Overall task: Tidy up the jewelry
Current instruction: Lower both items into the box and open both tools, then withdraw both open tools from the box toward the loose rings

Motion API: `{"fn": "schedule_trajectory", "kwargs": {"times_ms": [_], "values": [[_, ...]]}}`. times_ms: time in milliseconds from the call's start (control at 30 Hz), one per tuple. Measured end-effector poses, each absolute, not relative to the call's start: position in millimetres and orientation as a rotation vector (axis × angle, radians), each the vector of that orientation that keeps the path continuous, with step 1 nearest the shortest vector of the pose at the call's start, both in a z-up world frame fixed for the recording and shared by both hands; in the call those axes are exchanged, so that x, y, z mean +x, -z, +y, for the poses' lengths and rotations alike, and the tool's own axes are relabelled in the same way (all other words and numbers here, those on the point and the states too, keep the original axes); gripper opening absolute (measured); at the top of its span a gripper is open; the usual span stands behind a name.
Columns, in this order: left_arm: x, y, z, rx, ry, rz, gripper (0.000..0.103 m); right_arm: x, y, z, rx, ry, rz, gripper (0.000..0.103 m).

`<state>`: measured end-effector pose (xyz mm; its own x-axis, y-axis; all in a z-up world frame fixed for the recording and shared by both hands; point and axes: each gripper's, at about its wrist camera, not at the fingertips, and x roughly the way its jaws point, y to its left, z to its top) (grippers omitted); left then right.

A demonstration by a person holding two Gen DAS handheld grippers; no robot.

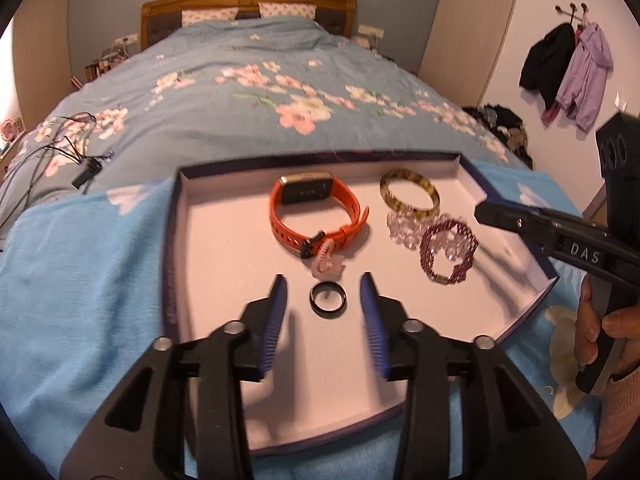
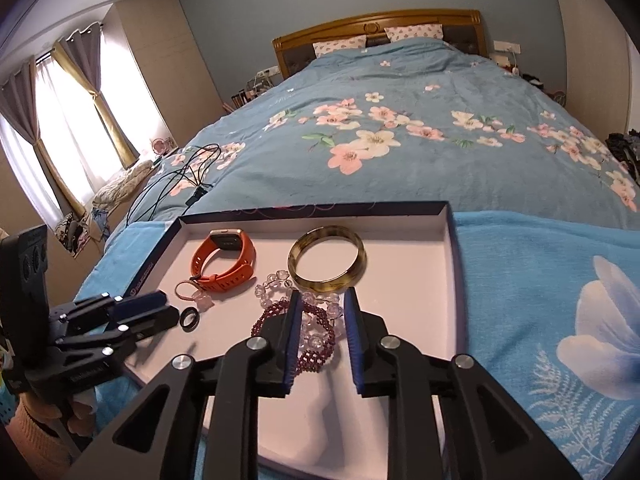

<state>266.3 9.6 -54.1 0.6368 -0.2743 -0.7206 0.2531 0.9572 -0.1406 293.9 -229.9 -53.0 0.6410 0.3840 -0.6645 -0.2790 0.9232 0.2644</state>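
A shallow white tray with dark rim [image 1: 184,216] [image 2: 450,264] lies on the bed and holds the jewelry. A black ring [image 1: 329,298] [image 2: 189,318] lies between the open fingers of my left gripper [image 1: 324,286] [image 2: 160,306]. An orange watch [image 1: 316,212] [image 2: 224,260], a pink knotted charm [image 1: 326,262] [image 2: 198,296], a tortoiseshell bangle [image 1: 409,196] [image 2: 326,258], a clear bead bracelet [image 1: 404,226] [image 2: 276,286] and a purple bead bracelet [image 1: 448,254] [image 2: 316,354] lie further in. My right gripper [image 2: 322,298] [image 1: 486,212] is open over the purple and clear bracelets.
The tray rests on a light blue towel [image 1: 80,280] [image 2: 540,280] over a floral blue bedspread [image 1: 248,80] [image 2: 400,120]. Black cables [image 1: 76,152] [image 2: 188,176] lie on the bed to the left. Clothes hang on a wall [image 1: 568,72] at right.
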Motion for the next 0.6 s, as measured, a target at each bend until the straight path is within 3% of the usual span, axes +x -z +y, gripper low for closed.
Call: {"fn": "schedule_trajectory", "kwargs": {"times_ms": [133, 600], "values": [[243, 35, 17, -0.021, 0.308, 0.766, 0.041, 273, 39, -233, 0.116, -0.410, 0.750, 0.028], [139, 31, 33, 0.029, 0.413, 0.740, 0.043, 172, 46, -230, -0.029, -0.562, 0.790, 0.029]]}}
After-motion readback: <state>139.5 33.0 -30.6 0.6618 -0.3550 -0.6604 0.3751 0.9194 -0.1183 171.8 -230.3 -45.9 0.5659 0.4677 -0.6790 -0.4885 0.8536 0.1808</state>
